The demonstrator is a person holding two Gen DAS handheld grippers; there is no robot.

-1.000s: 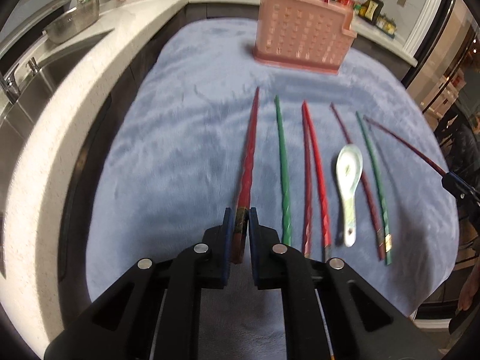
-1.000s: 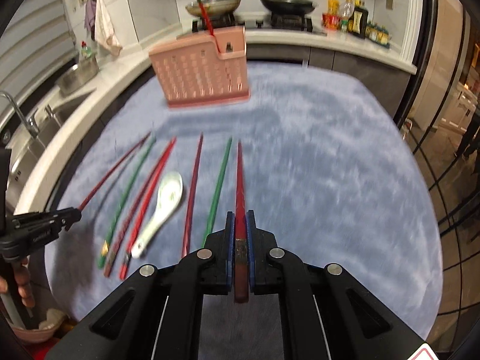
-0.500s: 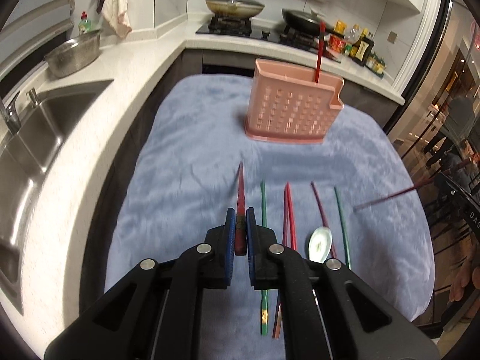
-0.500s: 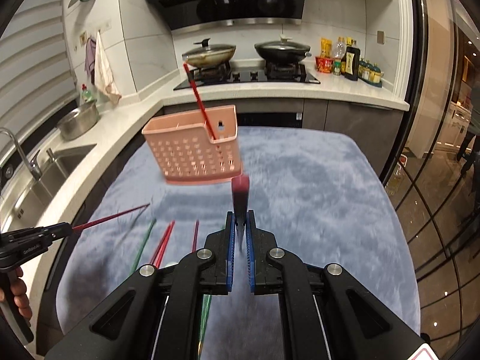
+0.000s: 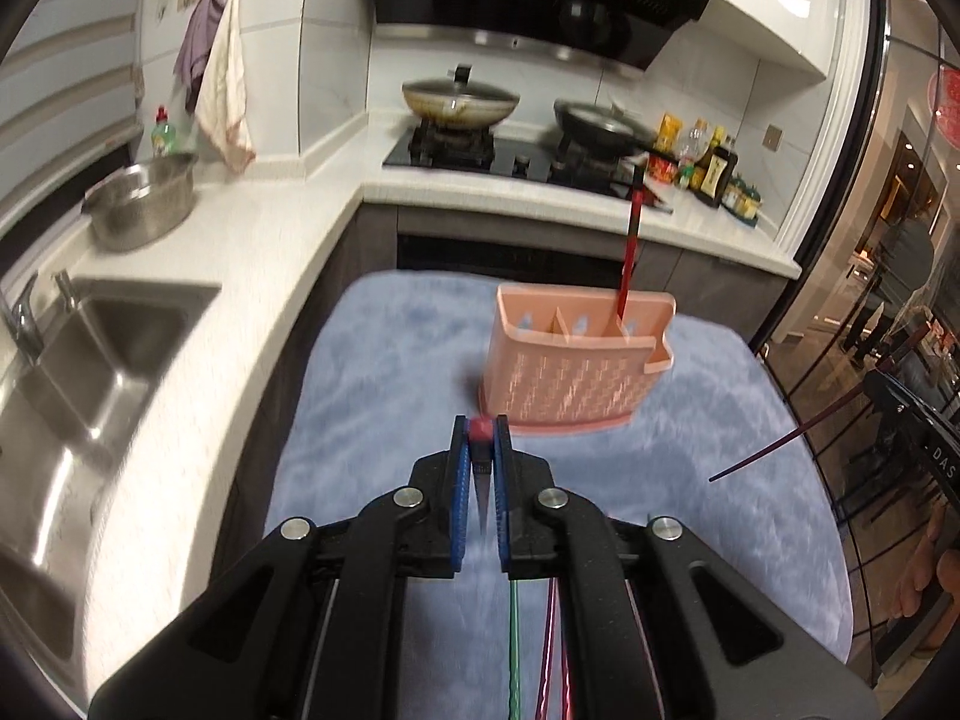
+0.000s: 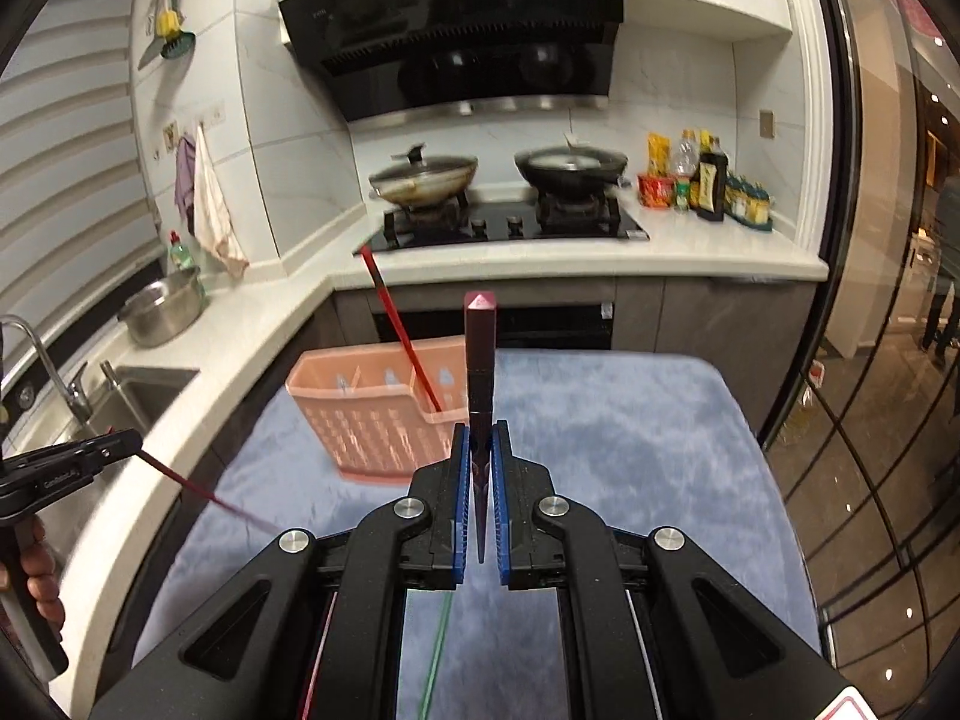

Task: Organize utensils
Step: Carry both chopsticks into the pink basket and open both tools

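Observation:
My left gripper point(image 5: 480, 438) is shut on a red chopstick point(image 5: 480, 429), held in the air and seen end-on between the blue pads. My right gripper point(image 6: 480, 450) is shut on a dark red chopstick point(image 6: 480, 354) whose thick end points up and away. The pink slotted utensil holder point(image 5: 570, 372) point(image 6: 372, 420) stands on the blue cloth point(image 5: 390, 360) ahead of both grippers, with one red chopstick point(image 5: 627, 264) point(image 6: 402, 330) upright in its right compartment. Each view shows the other gripper off to its side with its chopstick point(image 5: 780, 447) point(image 6: 198, 489). A green chopstick point(image 5: 513, 648) and red ones point(image 5: 555, 648) lie on the cloth below.
A steel sink point(image 5: 102, 348) and a metal bowl point(image 5: 144, 204) sit on the white counter at left. Behind the holder are a stove with two pans point(image 5: 462, 102) and bottles point(image 5: 708, 168). Glass doors run along the right. A person's hand point(image 6: 36, 564) grips the left tool.
Both grippers have lifted their chopsticks off the cloth and risen, tilting up. The row of utensils has dropped almost out of view, and the holder now sits closer ahead.

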